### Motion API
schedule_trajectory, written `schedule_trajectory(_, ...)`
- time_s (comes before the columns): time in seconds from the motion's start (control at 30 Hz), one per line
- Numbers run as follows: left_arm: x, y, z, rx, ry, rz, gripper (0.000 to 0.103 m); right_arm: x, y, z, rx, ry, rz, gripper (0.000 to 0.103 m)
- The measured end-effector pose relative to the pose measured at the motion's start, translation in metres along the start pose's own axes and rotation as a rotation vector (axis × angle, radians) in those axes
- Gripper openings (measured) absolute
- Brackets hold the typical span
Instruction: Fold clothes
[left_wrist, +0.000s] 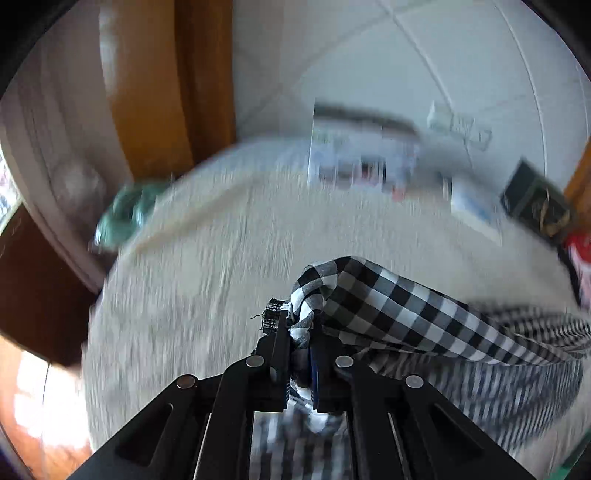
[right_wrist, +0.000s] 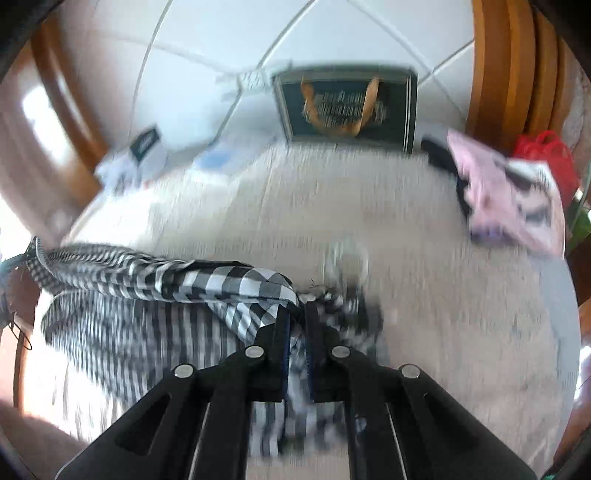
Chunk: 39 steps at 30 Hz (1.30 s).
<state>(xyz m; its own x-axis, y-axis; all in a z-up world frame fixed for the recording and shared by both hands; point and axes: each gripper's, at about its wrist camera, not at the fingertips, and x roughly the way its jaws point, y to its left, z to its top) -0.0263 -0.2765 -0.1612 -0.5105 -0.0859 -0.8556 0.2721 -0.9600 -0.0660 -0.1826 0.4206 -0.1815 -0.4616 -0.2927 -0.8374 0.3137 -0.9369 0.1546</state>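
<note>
Lift in progress: checked cloth pinched at one corner in left hand-held gripper, at another in right hand-held gripper, both clamped tight on fabric. Cloth strung between them above pale bed cover, sagging toward 6 o'clock. Best kept taut and level, corners matched, clear of pink garment at 2 o'clock, before laying flat.

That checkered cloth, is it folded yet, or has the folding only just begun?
Only begun. Done: the left gripper and right gripper are each shut on the checkered cloth. In hand: it hangs stretched between them above the bed. Left: no fold shows yet.
</note>
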Motion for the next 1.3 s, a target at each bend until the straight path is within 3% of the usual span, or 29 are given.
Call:
schedule_trajectory(0.07, 0.011, 0.012, -0.040, -0.034, 0.109, -0.006, 0.009, 0.003, 0.002, -0.023, -0.010, 0.088, 0.006, 0.007)
schedule_trajectory(0.1, 0.013, 0.017, -0.057, -0.055, 0.160, -0.016, 0.012, 0.003, -0.001, -0.036, -0.009, 0.132, -0.004, 0.013)
schedule_trajectory(0.13, 0.011, 0.021, -0.068, -0.066, 0.182, -0.010, 0.021, 0.001, -0.003, -0.046, -0.005, 0.160, -0.022, 0.020)
schedule_trajectory(0.17, 0.007, 0.023, -0.076, -0.074, 0.192, 0.003, 0.031, 0.001, -0.006, -0.054, -0.001, 0.181, -0.040, 0.041)
schedule_trajectory(0.2, 0.003, 0.025, -0.085, -0.081, 0.202, 0.016, 0.065, -0.001, -0.009, -0.059, 0.009, 0.187, -0.048, 0.062)
schedule_trajectory(0.23, -0.003, 0.027, -0.089, -0.091, 0.197, 0.022, 0.103, -0.007, -0.013, -0.062, 0.027, 0.176, -0.050, 0.070)
schedule_trajectory(0.43, -0.049, 0.034, -0.065, -0.152, 0.084, 0.038, 0.103, -0.052, -0.030, -0.048, 0.170, 0.034, -0.066, 0.086)
schedule_trajectory(0.5, -0.063, 0.034, -0.051, -0.165, 0.041, 0.034, 0.103, -0.056, -0.033, -0.040, 0.225, 0.018, -0.067, 0.096)
schedule_trajectory(0.57, -0.065, 0.037, -0.037, -0.189, 0.034, 0.026, 0.103, -0.057, -0.037, -0.034, 0.281, 0.011, -0.064, 0.098)
schedule_trajectory(0.73, -0.027, 0.032, -0.021, -0.154, 0.132, 0.037, 0.103, -0.042, -0.041, -0.031, 0.376, 0.034, -0.035, 0.098)
schedule_trajectory(0.93, 0.015, 0.029, -0.035, -0.118, 0.263, 0.028, 0.103, -0.023, -0.043, -0.036, 0.422, 0.081, -0.024, 0.098)
schedule_trajectory(1.3, 0.042, 0.022, -0.055, -0.129, 0.353, -0.061, 0.103, 0.018, -0.052, -0.024, 0.517, 0.164, 0.018, 0.098)
